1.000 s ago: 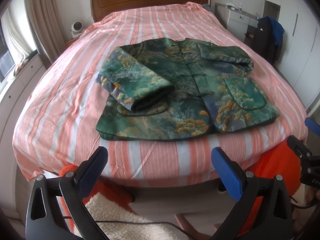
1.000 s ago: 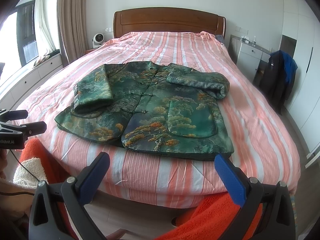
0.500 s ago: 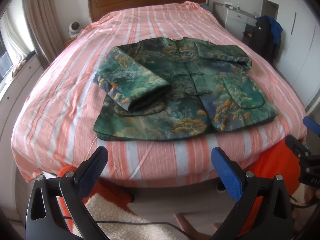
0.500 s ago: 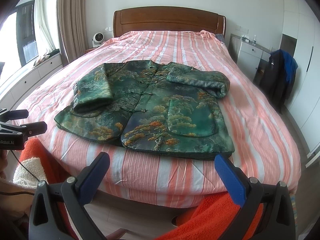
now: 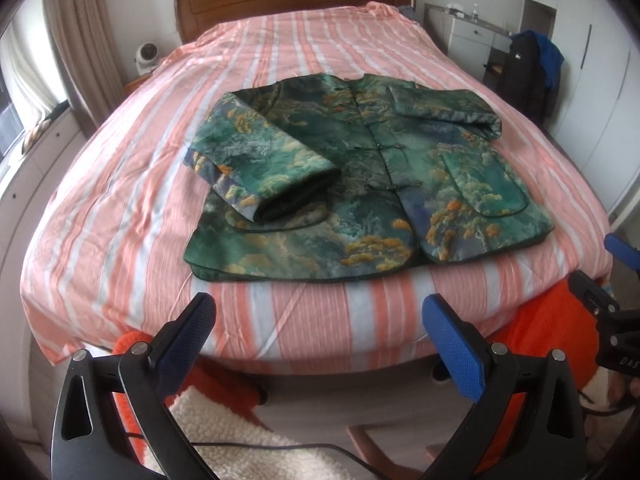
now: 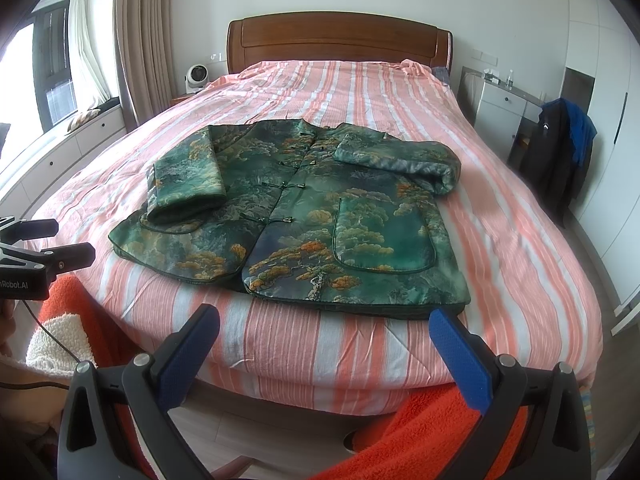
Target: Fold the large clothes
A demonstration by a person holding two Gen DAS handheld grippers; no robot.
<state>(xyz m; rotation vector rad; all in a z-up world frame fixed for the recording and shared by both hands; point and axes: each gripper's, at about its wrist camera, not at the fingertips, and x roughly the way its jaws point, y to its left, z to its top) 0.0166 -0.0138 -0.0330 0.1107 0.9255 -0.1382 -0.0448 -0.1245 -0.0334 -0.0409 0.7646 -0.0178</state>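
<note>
A green patterned jacket [image 5: 360, 184] lies face up on the striped bed, buttoned, with both sleeves folded in over its front. It also shows in the right wrist view [image 6: 304, 216]. My left gripper [image 5: 320, 320] is open and empty, held off the foot of the bed below the jacket's hem. My right gripper [image 6: 324, 324] is open and empty, just short of the hem's right part. Each gripper shows at the edge of the other's view: the right one [image 5: 608, 280], the left one [image 6: 44, 240].
The bed [image 6: 520, 264] has a pink and white striped cover and a wooden headboard [image 6: 340, 40]. A white dresser [image 6: 500, 108] and a dark hanging coat [image 6: 560, 148] stand to the right. A small fan [image 6: 196, 76] and window bench are at the left.
Both grippers have drifted slightly; the jacket sits a little higher in the left wrist view. Nothing was taken hold of, and the jacket has not moved.
</note>
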